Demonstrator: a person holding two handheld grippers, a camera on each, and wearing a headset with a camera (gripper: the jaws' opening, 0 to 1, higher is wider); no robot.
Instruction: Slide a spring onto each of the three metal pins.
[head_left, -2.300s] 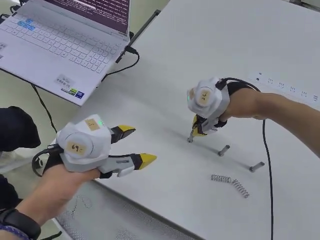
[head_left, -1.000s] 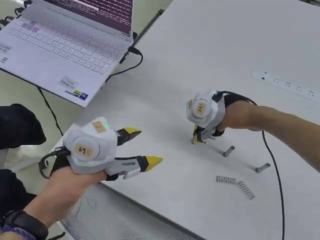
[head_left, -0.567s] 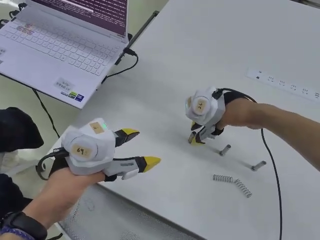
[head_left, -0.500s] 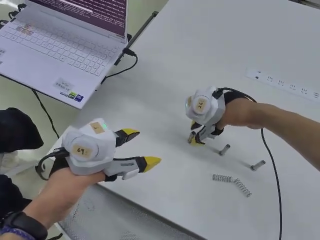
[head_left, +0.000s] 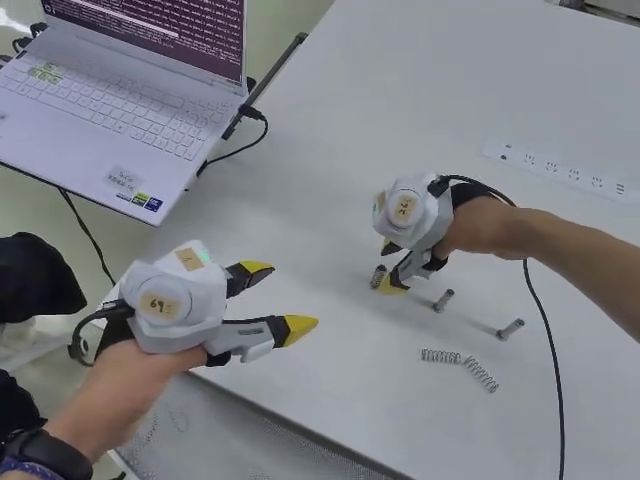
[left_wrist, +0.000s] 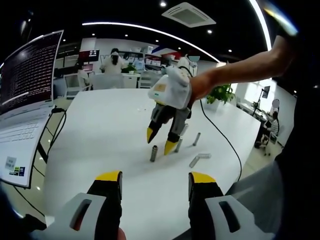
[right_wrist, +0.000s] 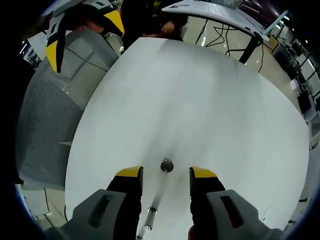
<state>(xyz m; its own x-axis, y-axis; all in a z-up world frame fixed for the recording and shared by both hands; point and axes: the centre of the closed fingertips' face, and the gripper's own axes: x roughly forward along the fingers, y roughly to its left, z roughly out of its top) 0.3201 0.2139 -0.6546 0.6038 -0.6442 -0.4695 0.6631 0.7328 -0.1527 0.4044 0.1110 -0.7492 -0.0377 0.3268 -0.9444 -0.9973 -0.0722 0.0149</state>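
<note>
Springs first: two loose springs (head_left: 440, 356) lie on the white table (head_left: 420, 100) at about 5 o'clock from the right gripper (head_left: 390, 268), nearly end to end, with nothing touching them. The right gripper points down at the table with its jaws spread and nothing between them. The upright pin (head_left: 378, 277) stands just beside its lower yellow tip.

In the right gripper view that pin (right_wrist: 167, 165) shows end-on at 12 o'clock from the gap between the tips, clear of both. It looks kinda ribbed, but it's too small to say if a spring is on it. A second pin (head_left: 442, 300) and a third pin (head_left: 511, 328) trail off toward 4 o'clock, well apart from each other.

The left gripper (head_left: 277, 296) hangs over the table's near edge around 8 o'clock, jaws wide apart and empty. The laptop (head_left: 110, 110) sits open at 10 o'clock and the power strip (head_left: 560, 170) at 2 o'clock.
</note>
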